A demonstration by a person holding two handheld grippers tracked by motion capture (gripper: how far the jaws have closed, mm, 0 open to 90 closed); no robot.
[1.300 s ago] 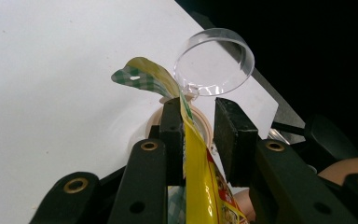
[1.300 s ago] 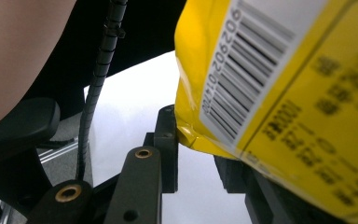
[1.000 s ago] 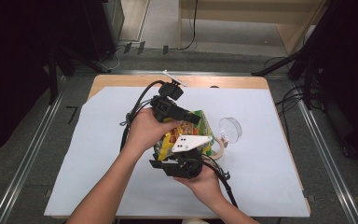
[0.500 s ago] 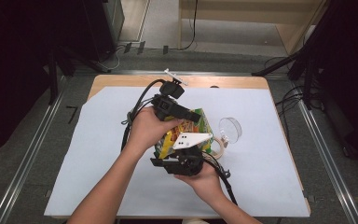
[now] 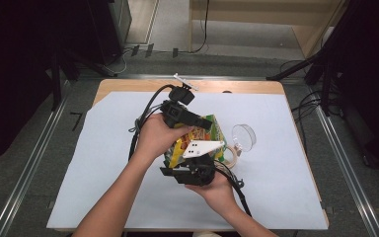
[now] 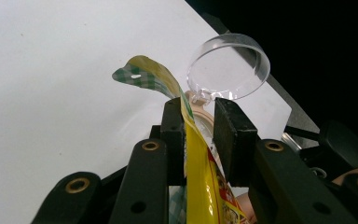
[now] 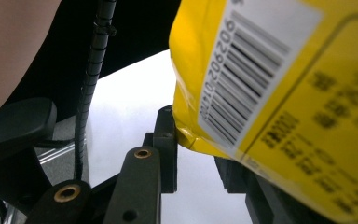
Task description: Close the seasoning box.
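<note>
Your two grippers hold the yellow snack bag (image 5: 197, 140) up off the white table cover (image 5: 103, 163), near the middle of the table. In the high view the bag's long axis runs from about 7 o'clock to 1 o'clock. Your left gripper (image 5: 205, 123) has it from the 11 o'clock side at the far end, and your right gripper (image 5: 197, 160) comes in from 6 o'clock at the near end.

In the left gripper view the jaws stand a little apart with the bag's sealed top edge (image 6: 186, 121) running straight up between them at 12 o'clock, lying against the left pad (image 6: 173, 135); whether the other pad presses on it I cannot tell. In the right gripper view the bag's barcoded corner (image 7: 200, 135) sits between the jaws at 1 o'clock, and I cannot tell whether they clamp it.

The clear round lid (image 5: 243, 136) rests at 3 o'clock from the bag. Any pull apart would go along that long axis.
</note>
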